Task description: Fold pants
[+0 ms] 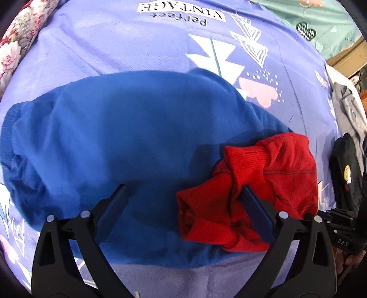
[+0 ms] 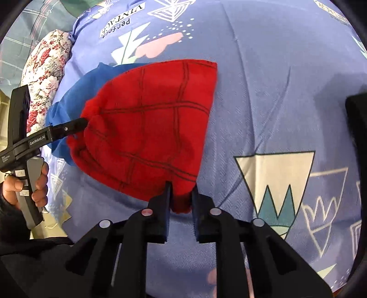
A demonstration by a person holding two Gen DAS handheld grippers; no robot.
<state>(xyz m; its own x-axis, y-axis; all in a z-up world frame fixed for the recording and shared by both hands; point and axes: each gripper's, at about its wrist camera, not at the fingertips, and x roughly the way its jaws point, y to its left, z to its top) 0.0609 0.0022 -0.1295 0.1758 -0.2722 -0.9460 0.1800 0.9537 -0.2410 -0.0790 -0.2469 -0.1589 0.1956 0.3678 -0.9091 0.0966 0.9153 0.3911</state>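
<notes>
The pants are blue with red sections marked by dark web lines. In the left wrist view the blue part [image 1: 128, 137] lies spread on the purple bedsheet [image 1: 114, 45], and the red part [image 1: 270, 181] is bunched at the right. My left gripper [image 1: 183, 192] is open over the pants, its right finger against the red ribbed cuff. In the right wrist view the red part [image 2: 151, 128] lies flat, with blue cloth [image 2: 66, 100] behind it. My right gripper [image 2: 182, 190] is shut on the red near edge. The left gripper's finger [image 2: 68, 128] touches the red fabric's left side.
A floral pillow [image 1: 16, 45] [image 2: 45, 75] lies at the bed's left edge. A green printed cloth [image 1: 321, 20] sits at the far right. Grey and black garments [image 1: 348, 128] lie at the right bed edge. A dark object [image 2: 357, 128] sits at the right of the right wrist view.
</notes>
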